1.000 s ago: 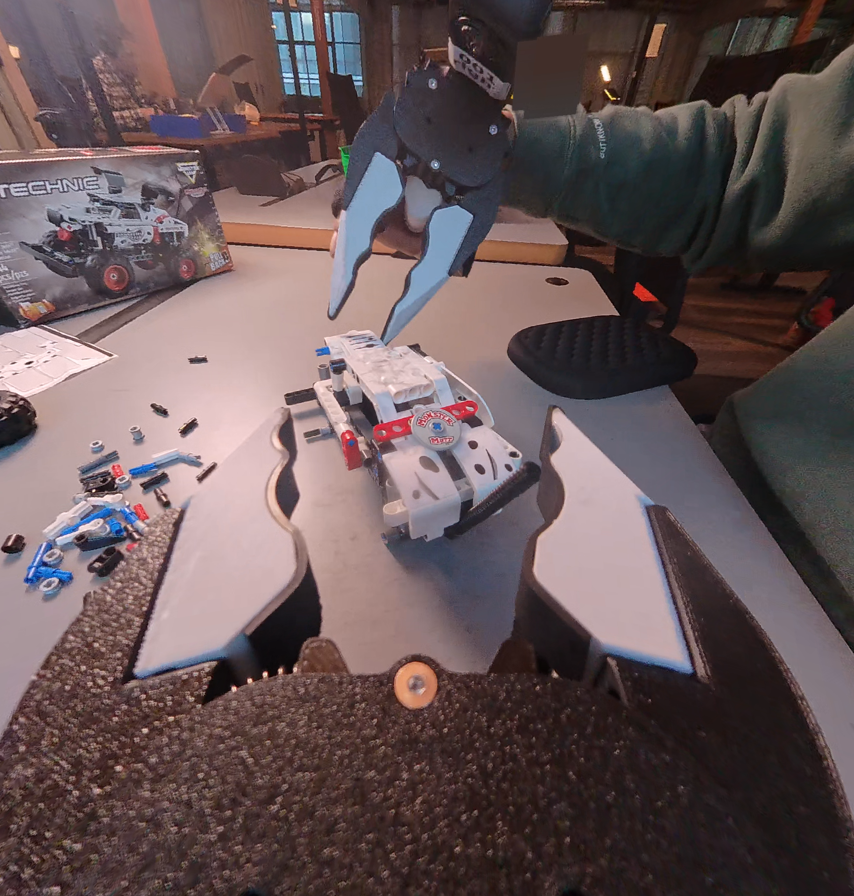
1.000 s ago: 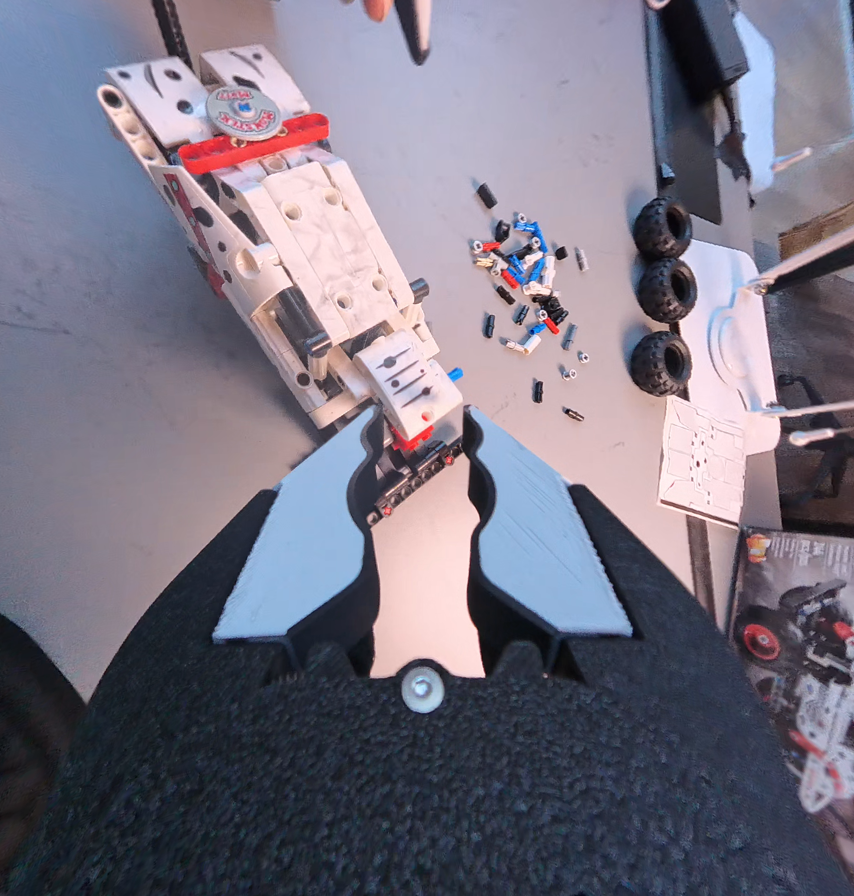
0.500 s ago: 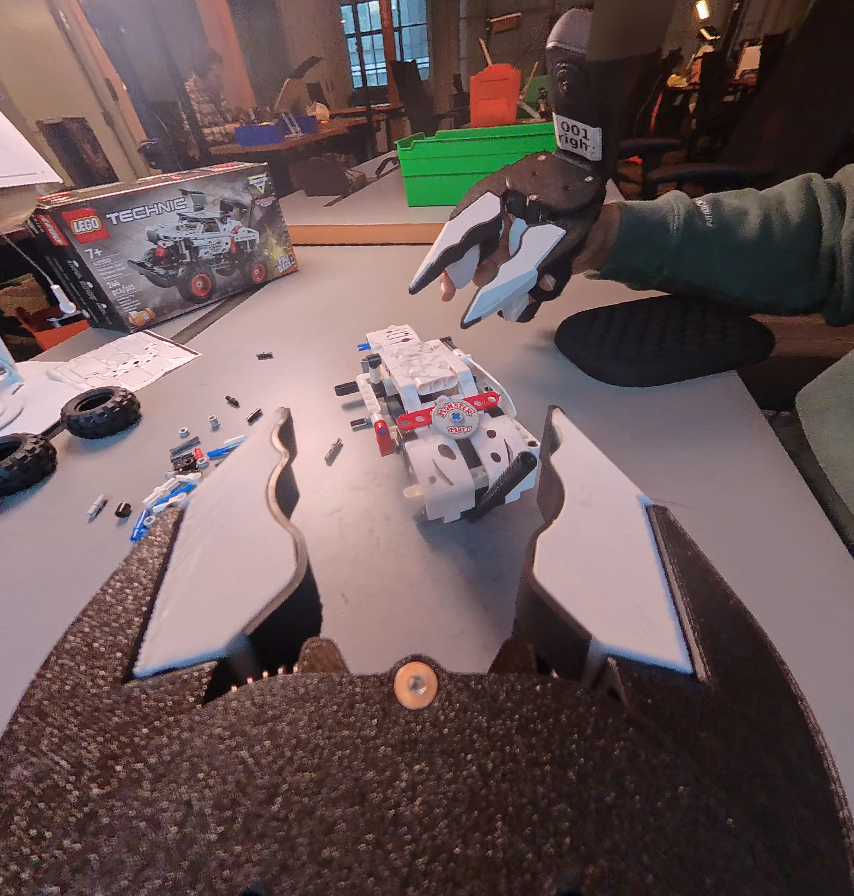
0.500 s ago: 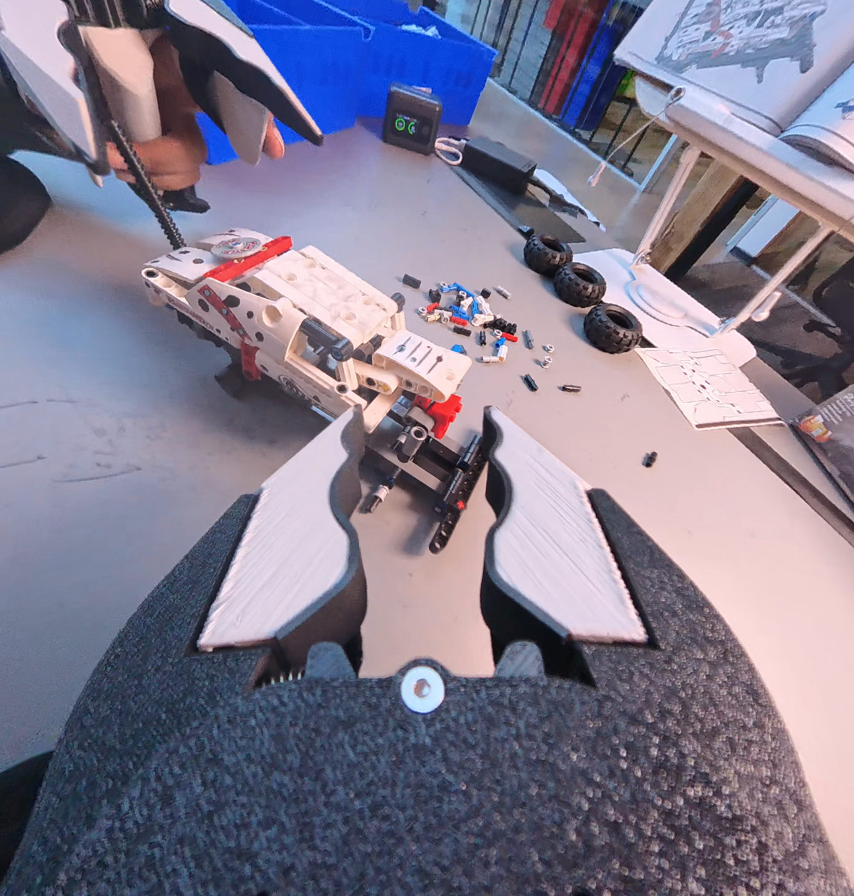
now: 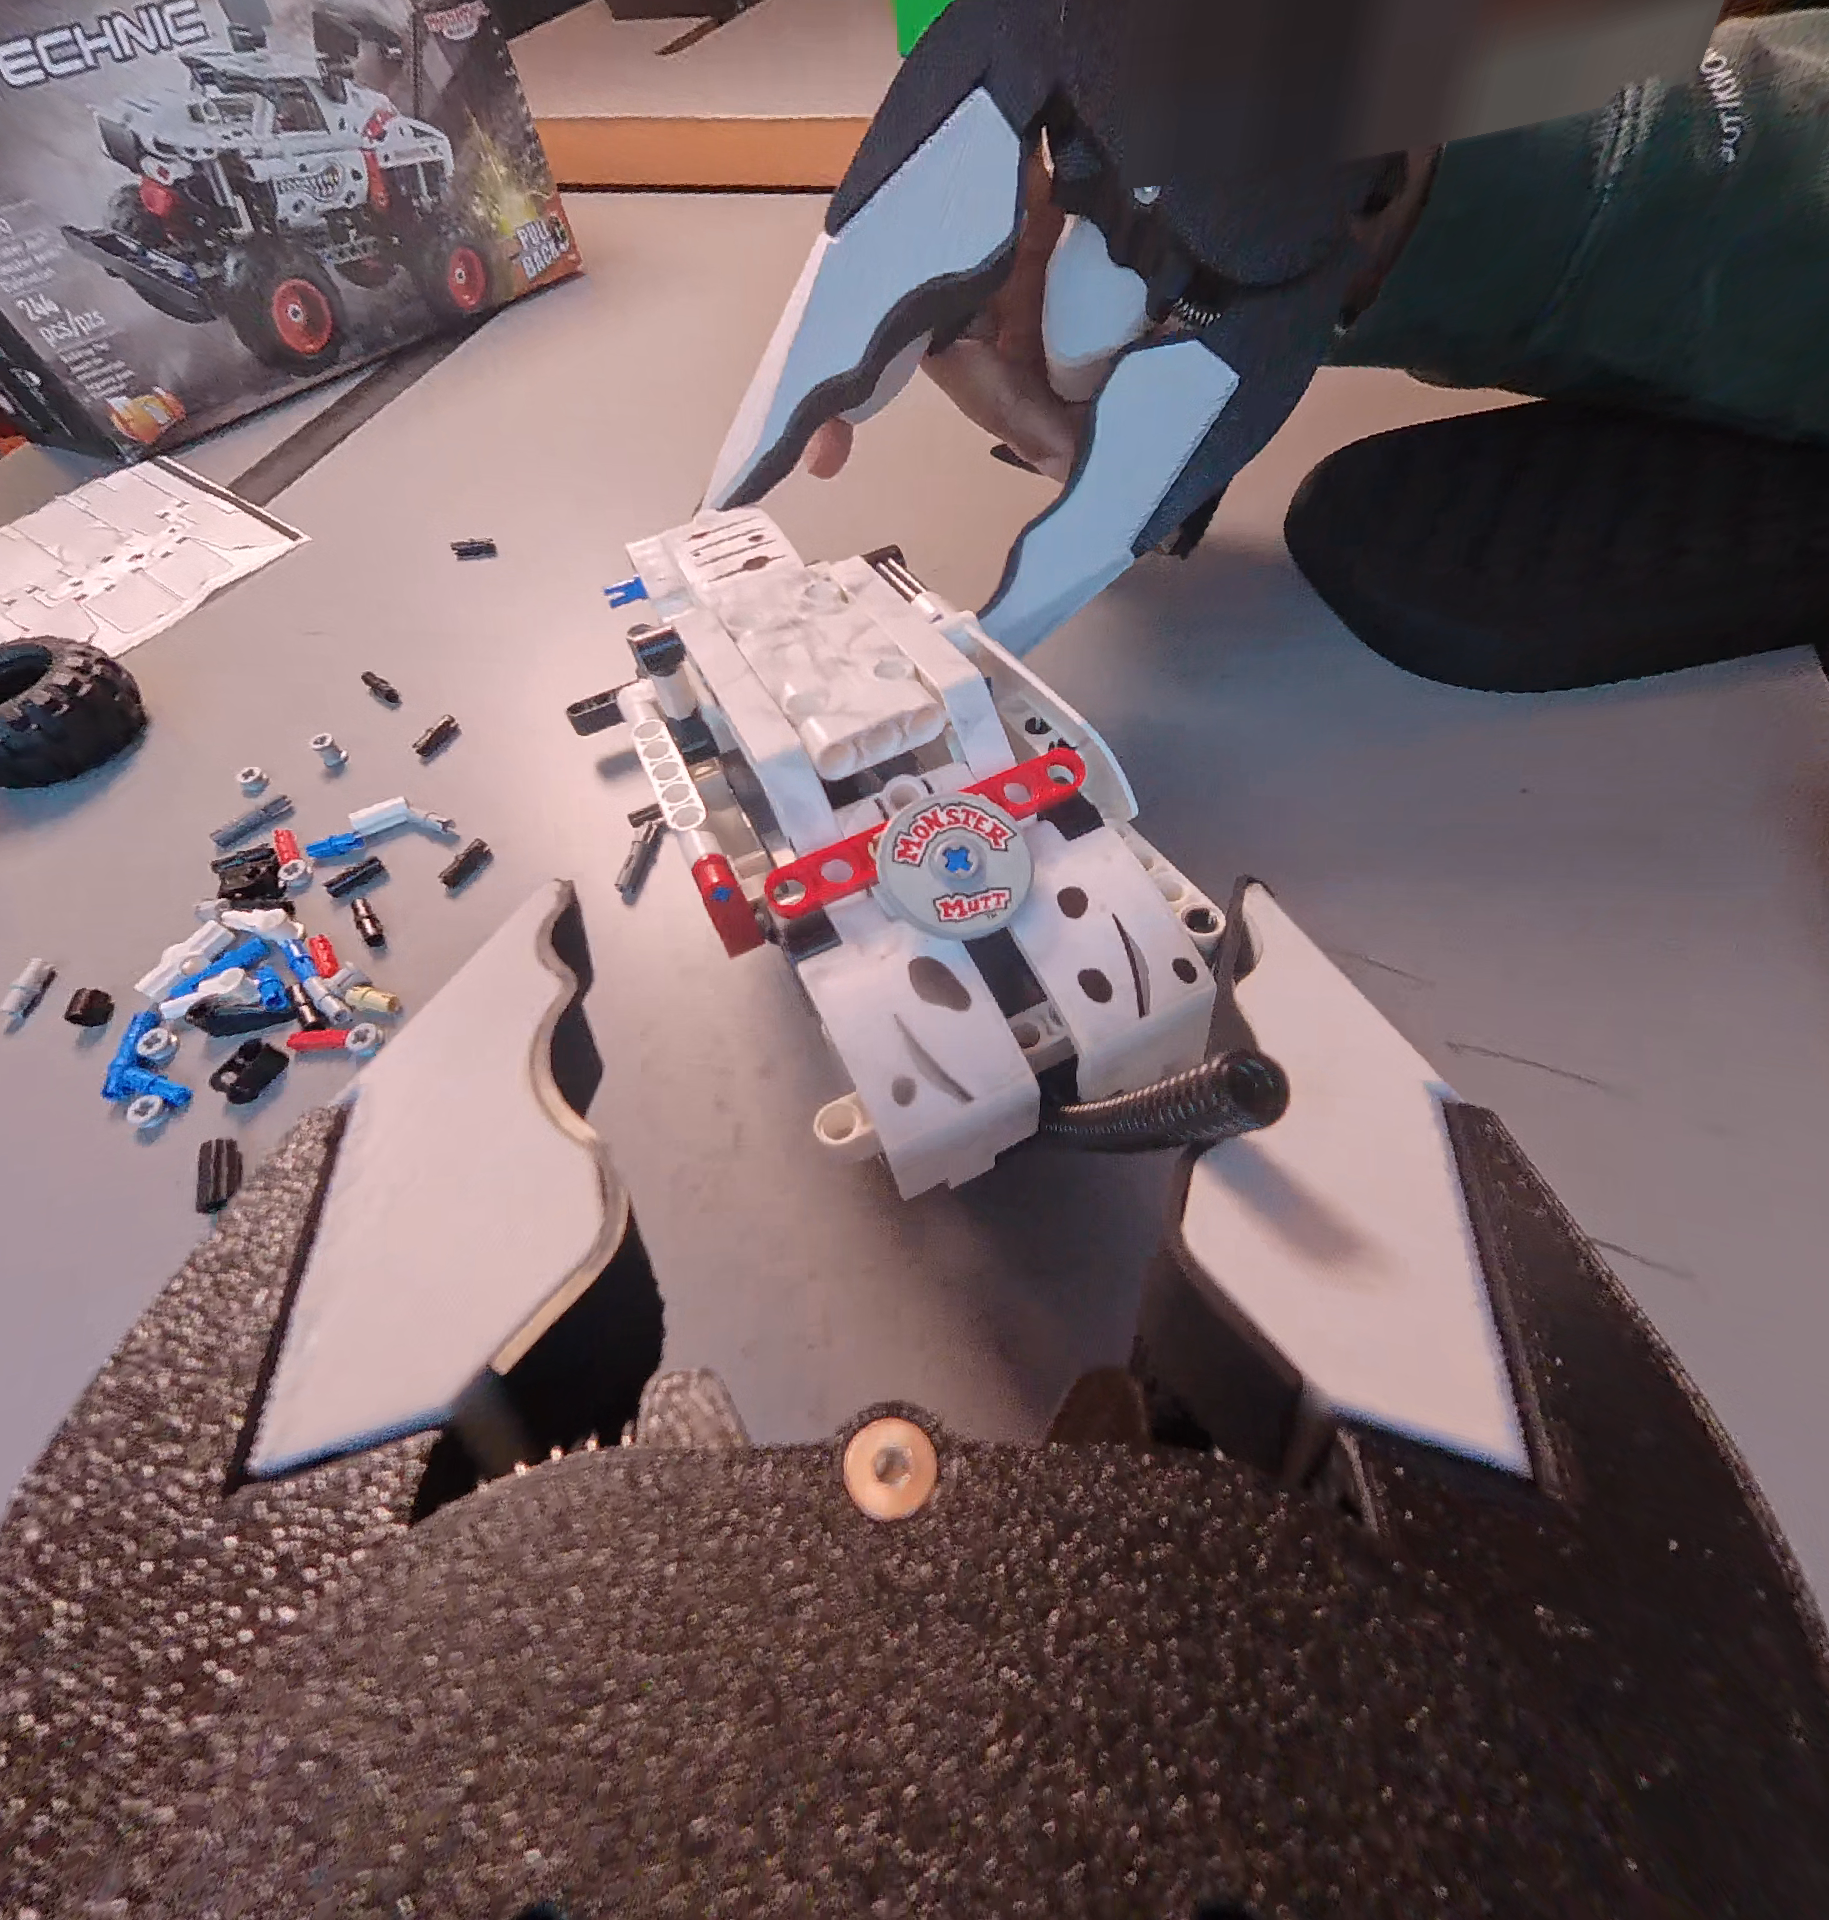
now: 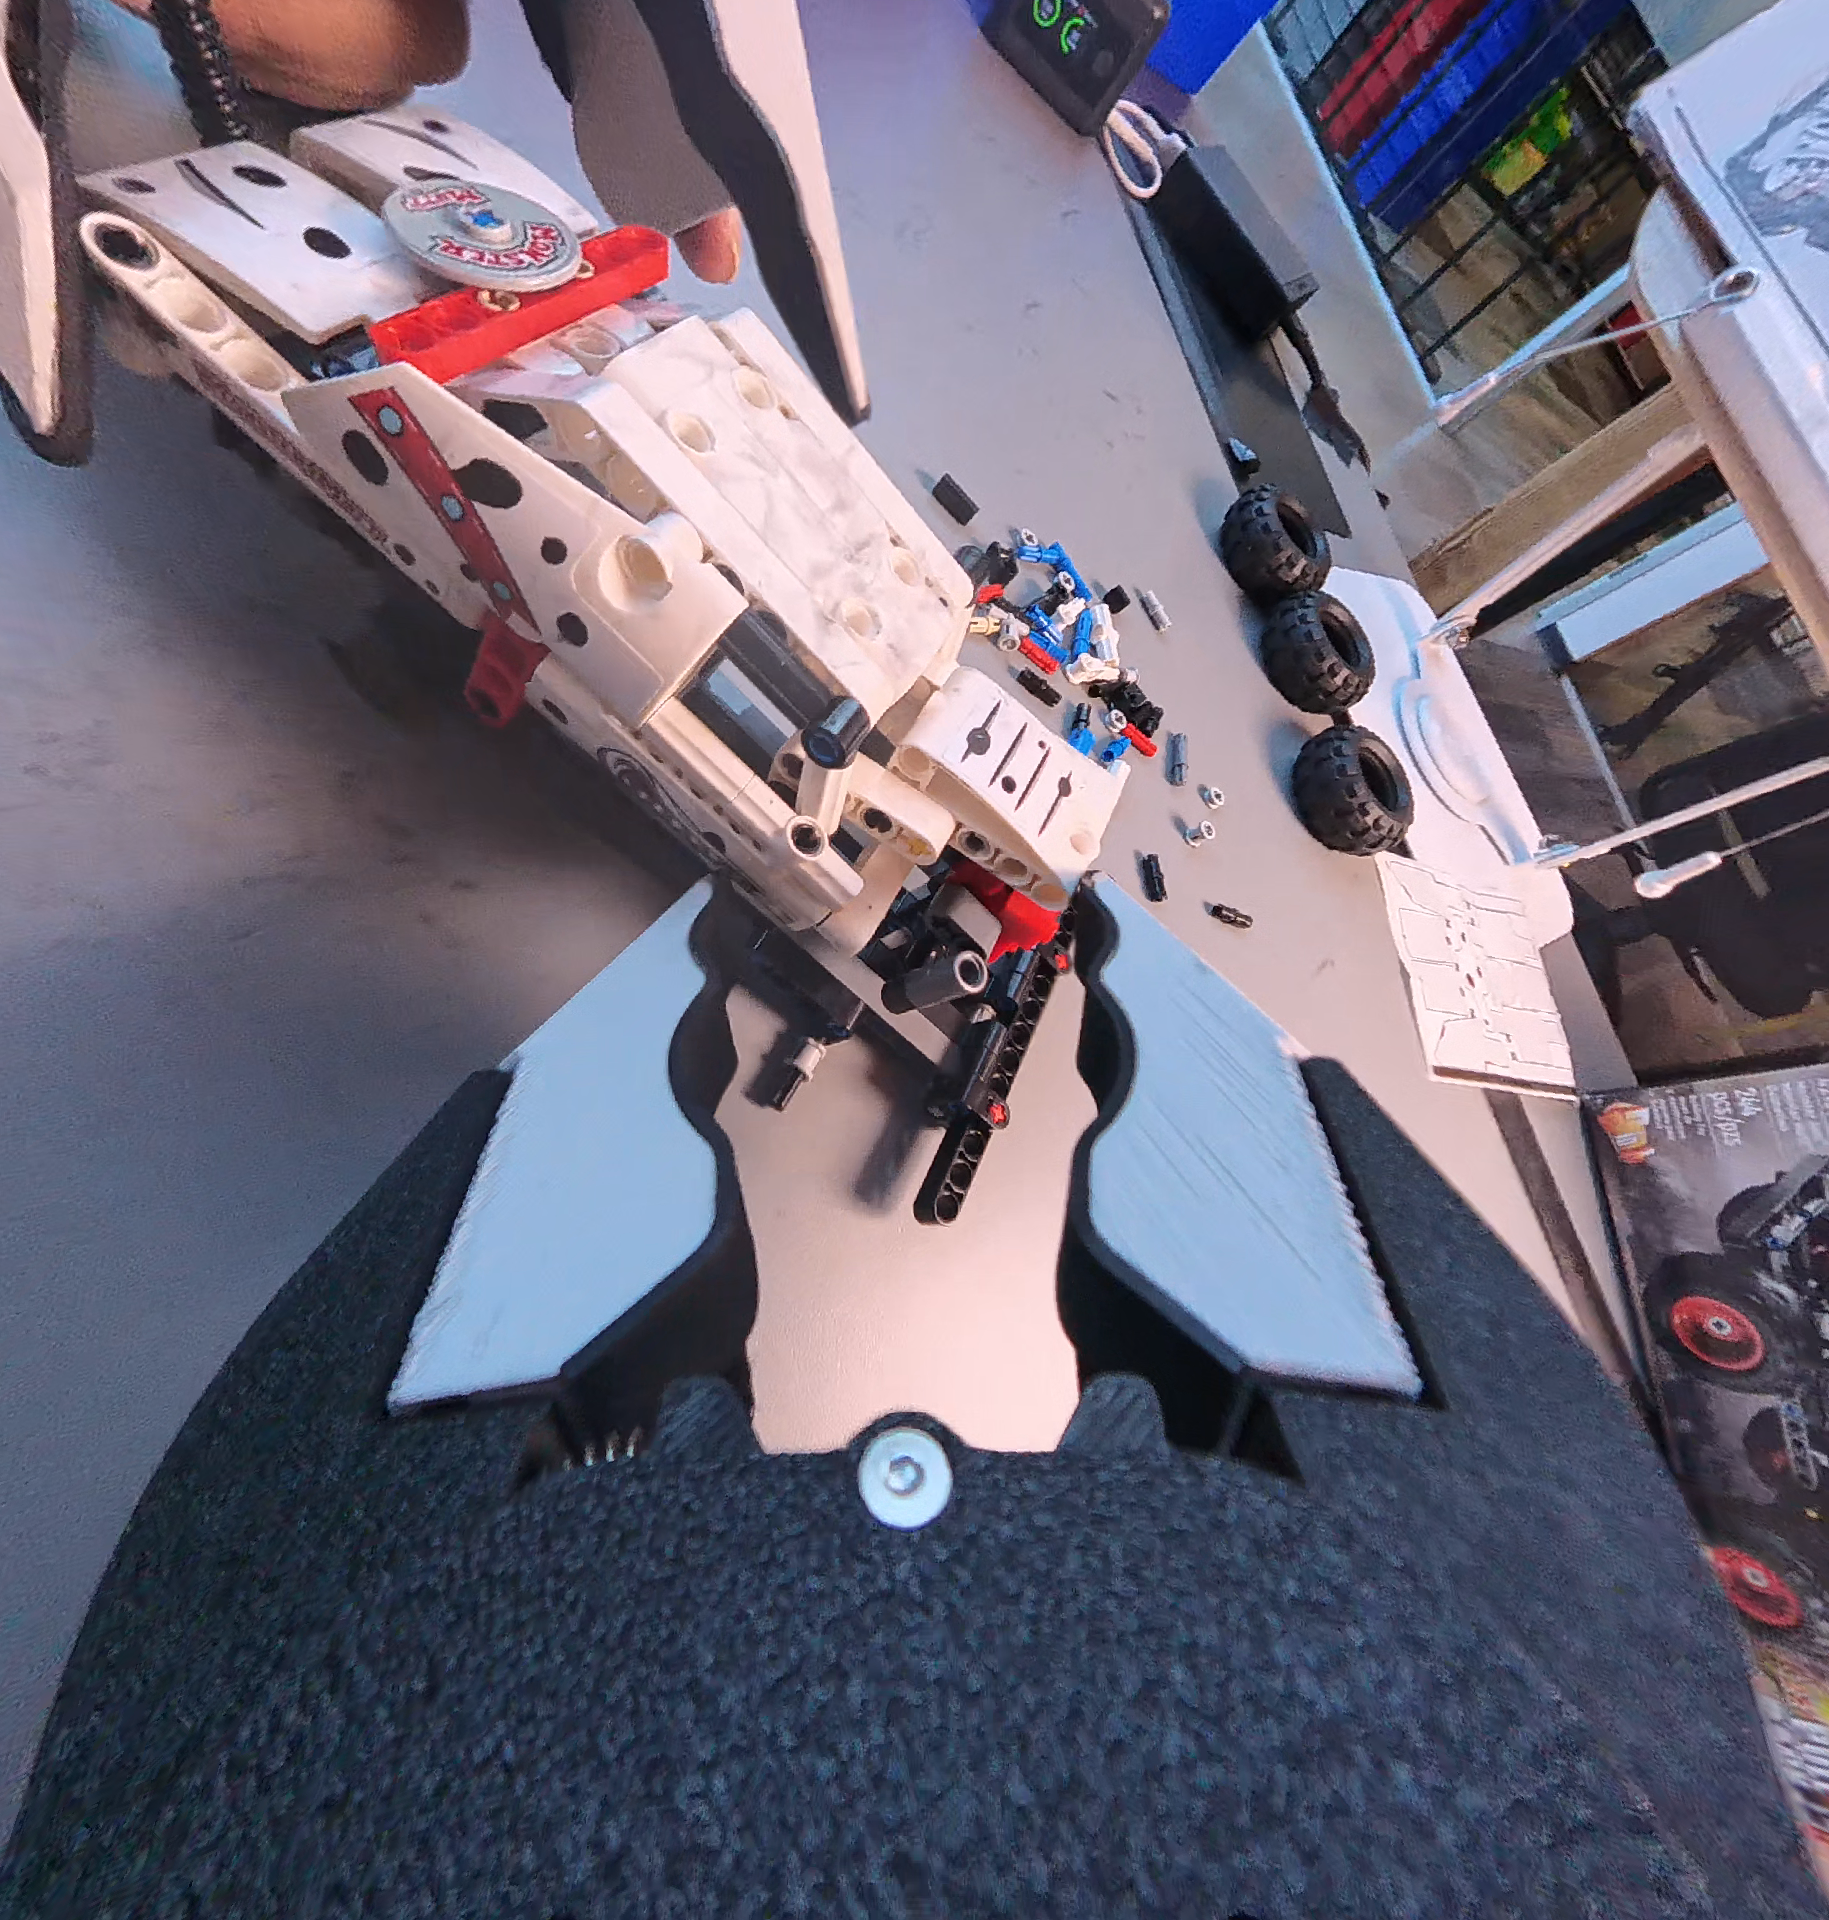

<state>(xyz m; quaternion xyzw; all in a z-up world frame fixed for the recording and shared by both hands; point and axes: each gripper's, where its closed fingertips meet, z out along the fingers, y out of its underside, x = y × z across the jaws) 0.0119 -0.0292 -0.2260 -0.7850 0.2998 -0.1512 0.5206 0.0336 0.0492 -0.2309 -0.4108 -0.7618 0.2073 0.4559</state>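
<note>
Two open grippers flank a white brick-built truck body on a grey table.

The left gripper [image 5: 894,997], jaws wide apart, brackets the spotted rear of the truck body [image 5: 889,821]; the right gripper [image 6: 894,940], jaws parted, straddles its black beam front. Loose small pins [image 5: 255,966] and a knobbly rubber tyre [image 5: 42,712] lie toward the table's [image 5: 1512,935] left edge.

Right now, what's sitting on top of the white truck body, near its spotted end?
A red beam crosses the truck body, with a round grey badge on it. What lies under the badge is covered.
</note>
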